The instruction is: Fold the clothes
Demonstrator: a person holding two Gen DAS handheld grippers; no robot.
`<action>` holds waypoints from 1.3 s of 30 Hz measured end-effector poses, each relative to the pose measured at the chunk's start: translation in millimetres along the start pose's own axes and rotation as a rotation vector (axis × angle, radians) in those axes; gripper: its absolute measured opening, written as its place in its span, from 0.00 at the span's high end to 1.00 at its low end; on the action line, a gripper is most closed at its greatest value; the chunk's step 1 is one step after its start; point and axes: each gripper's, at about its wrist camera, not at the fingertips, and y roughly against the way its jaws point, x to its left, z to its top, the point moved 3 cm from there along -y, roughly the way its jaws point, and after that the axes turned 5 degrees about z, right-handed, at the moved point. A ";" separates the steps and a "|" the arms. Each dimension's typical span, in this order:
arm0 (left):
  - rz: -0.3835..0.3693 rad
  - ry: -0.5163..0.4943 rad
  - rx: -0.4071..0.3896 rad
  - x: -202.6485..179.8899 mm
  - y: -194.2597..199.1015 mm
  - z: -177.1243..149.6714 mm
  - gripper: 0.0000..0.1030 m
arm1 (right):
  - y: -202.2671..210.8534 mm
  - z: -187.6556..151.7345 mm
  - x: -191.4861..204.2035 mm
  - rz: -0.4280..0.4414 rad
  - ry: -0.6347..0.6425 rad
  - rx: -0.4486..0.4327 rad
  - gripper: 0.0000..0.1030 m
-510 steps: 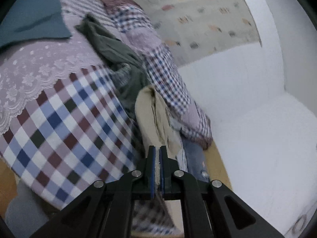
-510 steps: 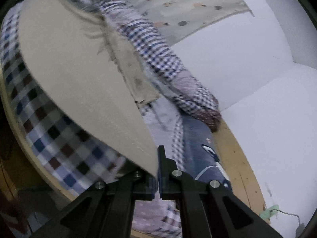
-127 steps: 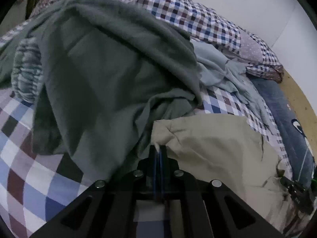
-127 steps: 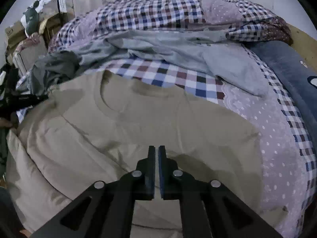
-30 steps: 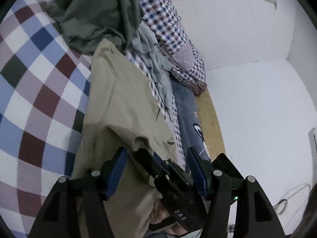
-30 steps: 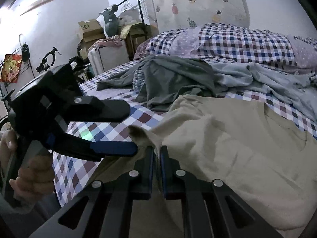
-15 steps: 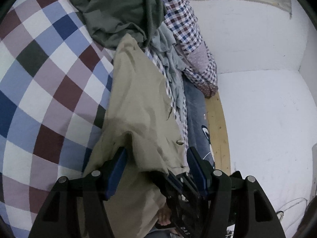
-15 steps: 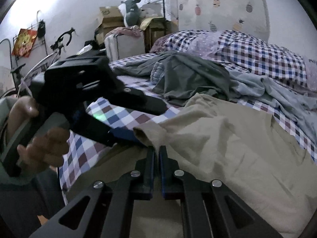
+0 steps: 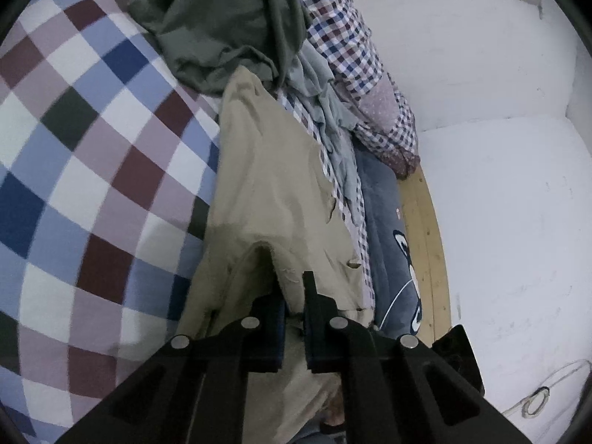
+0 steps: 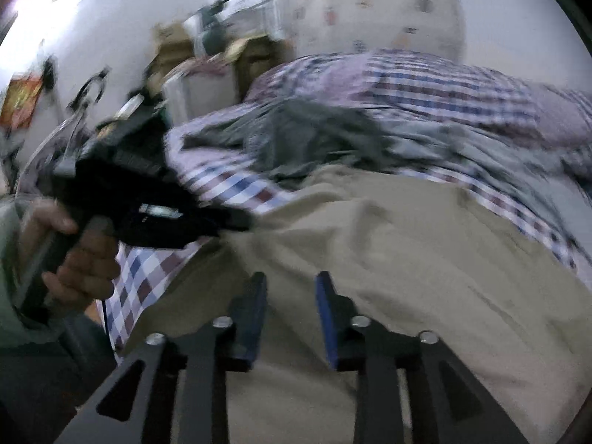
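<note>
A beige T-shirt (image 9: 266,170) lies spread on the checked bedsheet (image 9: 92,148). In the left wrist view my left gripper (image 9: 295,296) is shut on a raised fold of that shirt, near its edge. The right wrist view is blurred by motion. There the beige T-shirt (image 10: 407,240) fills the lower half, and my right gripper (image 10: 290,296) hangs open just above it with nothing between its fingers. The left gripper (image 10: 236,224) also shows at the left, held by a hand (image 10: 77,259), with its tip at the shirt's corner.
A dark green garment (image 9: 222,26) and a grey-blue garment (image 9: 325,111) lie heaped beyond the shirt, against a small-check quilt (image 9: 344,29). A dark blue printed pillow (image 9: 384,222) and a wooden bed edge (image 9: 425,240) run along the white wall. Boxes and clutter (image 10: 177,48) stand behind the bed.
My left gripper went from wide open to shut on the shirt fold. My right gripper, shut on the shirt half a second ago, has opened and let go.
</note>
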 end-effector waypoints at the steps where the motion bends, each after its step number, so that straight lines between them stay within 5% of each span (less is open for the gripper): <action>1: -0.006 0.003 -0.012 0.7 4.1 0.4 0.95 | 16.0 -0.3 -13.5 -0.026 -0.043 -0.019 0.65; 9: -0.056 0.017 -0.095 2.3 30.2 5.7 0.96 | 219.3 -53.6 -209.0 -0.492 -0.610 -0.206 0.52; 14: -0.078 0.031 -0.115 -1.9 27.6 9.6 0.96 | 278.0 -122.4 -293.5 -0.545 -0.854 -0.134 0.52; 20: -0.058 0.034 -0.124 -1.1 21.8 12.0 0.96 | 249.6 -142.9 -311.6 -0.446 -0.723 0.026 0.52; 27: -0.035 0.026 -0.129 -1.5 20.8 10.3 0.97 | 217.7 -133.8 -312.4 -0.385 -0.532 0.074 0.52; 28: -0.032 0.025 -0.130 -1.8 20.9 10.1 0.97 | 214.5 -131.5 -313.1 -0.368 -0.518 0.071 0.56; 31: -0.025 0.016 -0.143 -4.4 23.1 9.7 0.97 | 210.2 -125.5 -308.6 -0.369 -0.475 0.074 0.97; 39: -0.063 -0.019 -0.211 -26.9 61.0 -7.0 0.98 | 288.2 -82.9 -222.8 -0.553 -0.322 -0.108 0.97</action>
